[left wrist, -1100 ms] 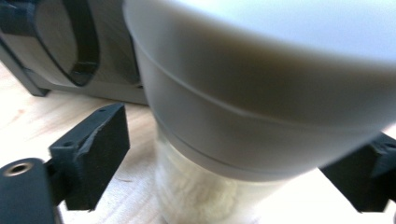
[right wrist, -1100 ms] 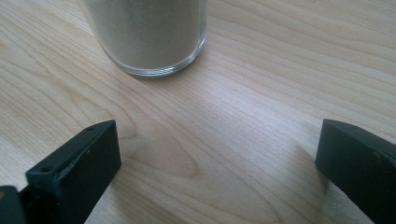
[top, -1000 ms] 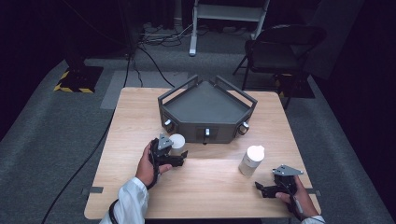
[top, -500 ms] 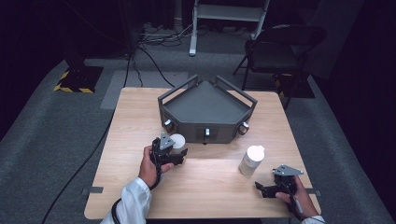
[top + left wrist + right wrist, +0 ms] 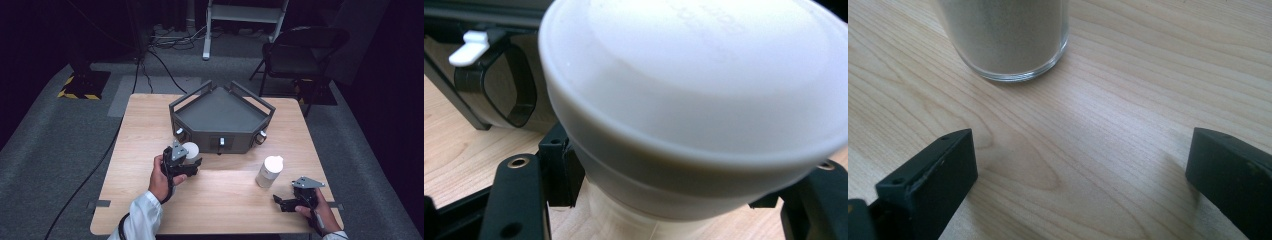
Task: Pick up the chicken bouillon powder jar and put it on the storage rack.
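Near right: right gripper [image 5: 281, 202] rests low over the table [image 5: 220, 205], jaws wide apart with bare wood between them in the right gripper view. Nothing held.

Just beyond it, toward the middle: right jar [image 5: 269, 171] stands upright on the table, white lid on. In the right gripper view its clear glass base [image 5: 1007, 35] shows pale grey powder or fine grains inside, reaching to the bottom; how full it is I cannot tell. It stands apart from the jaws.

Near left, slightly farther: left gripper [image 5: 192, 161] has just been closing and is now clamped on the left jar [image 5: 189, 149]. The left gripper view shows the black jaws pressed on the neck just under its wide white lid [image 5: 694, 85], with clear glass below. Contents hidden by the lid and blur. Whether the jar is off the table cannot be told.

Far middle: dark tray [image 5: 220, 112], five-sided with raised rails, sits on the table just beyond the left jar. Its floor looks bare. Small knobs or clips along its near wall; one white clip [image 5: 470, 46] appears in the left gripper view.

Judgement on progress: early. One jar gripped, neither in the tray. If the jars go to the tray, both placements remain; the right jar is yet to be grasped
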The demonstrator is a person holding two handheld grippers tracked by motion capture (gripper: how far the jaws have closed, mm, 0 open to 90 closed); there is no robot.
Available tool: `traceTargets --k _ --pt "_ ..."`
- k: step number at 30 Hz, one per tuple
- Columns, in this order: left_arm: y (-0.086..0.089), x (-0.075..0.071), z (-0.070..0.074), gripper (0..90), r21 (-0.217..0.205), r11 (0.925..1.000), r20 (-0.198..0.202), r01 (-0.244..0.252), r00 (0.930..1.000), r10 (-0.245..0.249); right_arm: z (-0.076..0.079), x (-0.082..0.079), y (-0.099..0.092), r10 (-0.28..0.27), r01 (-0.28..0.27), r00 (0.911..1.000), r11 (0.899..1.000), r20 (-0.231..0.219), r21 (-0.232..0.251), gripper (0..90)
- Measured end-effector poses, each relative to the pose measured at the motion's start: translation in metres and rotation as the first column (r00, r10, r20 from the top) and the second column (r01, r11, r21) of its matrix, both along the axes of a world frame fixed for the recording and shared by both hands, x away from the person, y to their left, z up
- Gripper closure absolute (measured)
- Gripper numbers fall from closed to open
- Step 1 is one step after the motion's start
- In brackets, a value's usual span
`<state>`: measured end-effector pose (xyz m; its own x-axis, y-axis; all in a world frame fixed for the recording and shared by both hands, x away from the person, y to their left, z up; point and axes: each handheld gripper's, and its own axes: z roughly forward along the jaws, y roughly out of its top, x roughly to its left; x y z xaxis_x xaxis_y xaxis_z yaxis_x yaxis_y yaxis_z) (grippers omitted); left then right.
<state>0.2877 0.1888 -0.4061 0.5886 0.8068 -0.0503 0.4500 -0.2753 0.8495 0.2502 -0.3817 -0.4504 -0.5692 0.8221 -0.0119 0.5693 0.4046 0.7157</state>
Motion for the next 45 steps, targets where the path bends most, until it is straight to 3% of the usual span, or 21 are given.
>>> traceTargets --k 7,11,19,24,45 --pt "-0.002 -0.001 0.012 32.6 -0.022 0.9997 0.004 0.015 0.9999 -0.014 0.0 0.0 0.0 0.0 0.0 1.0 1.0 0.0 0.0 0.0" --pt "-0.005 0.001 0.017 32.6 -0.008 0.9999 0.007 0.015 0.9999 -0.015 0.0 0.0 0.0 -0.001 0.001 1.0 1.0 0.0 0.0 0.0" --pt "-0.005 0.005 0.029 32.8 -0.024 0.9997 0.012 0.011 0.9999 -0.011 0.0 0.0 -0.001 -0.001 0.001 1.0 1.0 0.0 0.0 0.0" --pt "-0.002 0.008 0.038 32.9 -0.057 0.9984 0.009 -0.001 1.0 0.002 0.0 0.0 0.0 -0.002 0.002 1.0 1.0 0.0 0.0 0.0" --pt "-0.017 0.02 0.105 33.1 -0.036 0.9993 0.059 -0.011 0.9982 0.013 0.0 0.0 0.0 -0.004 0.004 1.0 1.0 0.0 0.0 0.0"
